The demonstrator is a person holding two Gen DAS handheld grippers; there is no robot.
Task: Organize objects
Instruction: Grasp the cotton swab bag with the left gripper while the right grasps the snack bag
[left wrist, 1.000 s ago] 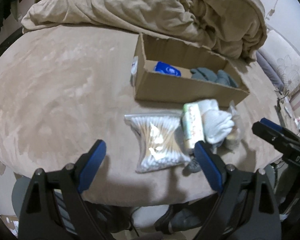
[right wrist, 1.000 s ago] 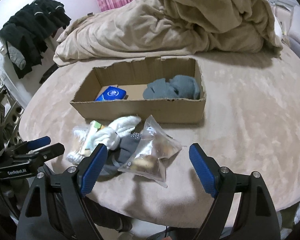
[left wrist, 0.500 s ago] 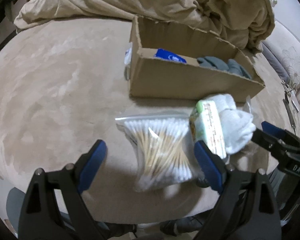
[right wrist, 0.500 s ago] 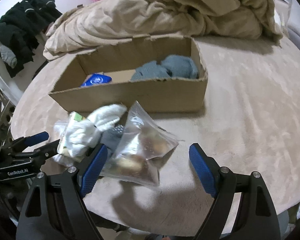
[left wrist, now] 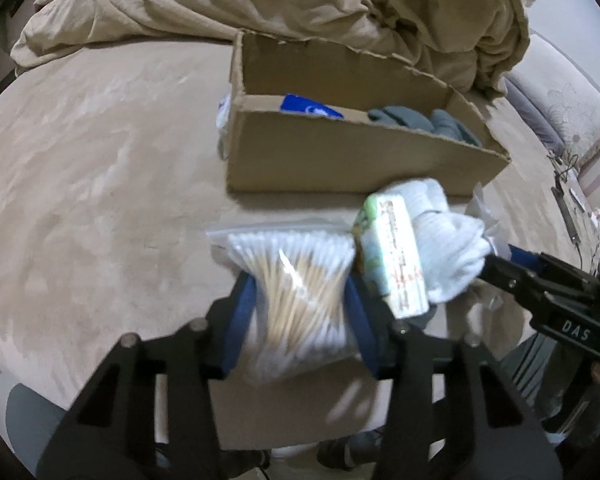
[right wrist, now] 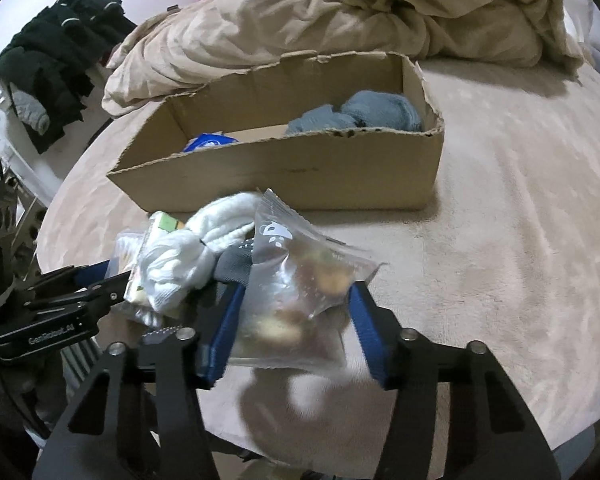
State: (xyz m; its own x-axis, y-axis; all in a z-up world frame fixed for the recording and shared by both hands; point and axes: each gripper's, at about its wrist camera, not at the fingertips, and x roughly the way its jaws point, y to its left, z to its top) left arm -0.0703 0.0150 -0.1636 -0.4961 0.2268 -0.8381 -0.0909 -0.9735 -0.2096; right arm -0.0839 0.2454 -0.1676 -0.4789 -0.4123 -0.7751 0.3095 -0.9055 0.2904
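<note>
A clear bag of cotton swabs (left wrist: 300,300) lies on the beige bed, and my left gripper (left wrist: 300,312) is shut on its sides. Beside it lie a green-and-white packet (left wrist: 392,256) and rolled white socks (left wrist: 448,248). My right gripper (right wrist: 296,316) is shut on a clear zip bag of brownish items (right wrist: 304,292), next to the white socks (right wrist: 192,256) and a grey sock (right wrist: 232,266). Behind stands an open cardboard box (left wrist: 340,164) holding a blue packet (left wrist: 308,106) and grey-blue socks (right wrist: 364,114).
A rumpled beige duvet (left wrist: 300,4) is piled behind the box. Dark clothes (right wrist: 52,64) hang at the far left in the right wrist view. The bed's front edge runs just under both grippers. A sofa or cushion (left wrist: 564,108) is at the right.
Both grippers moved forward onto the pile and closed: the left one around the cotton swab bag, the right one around the clear zip bag.
</note>
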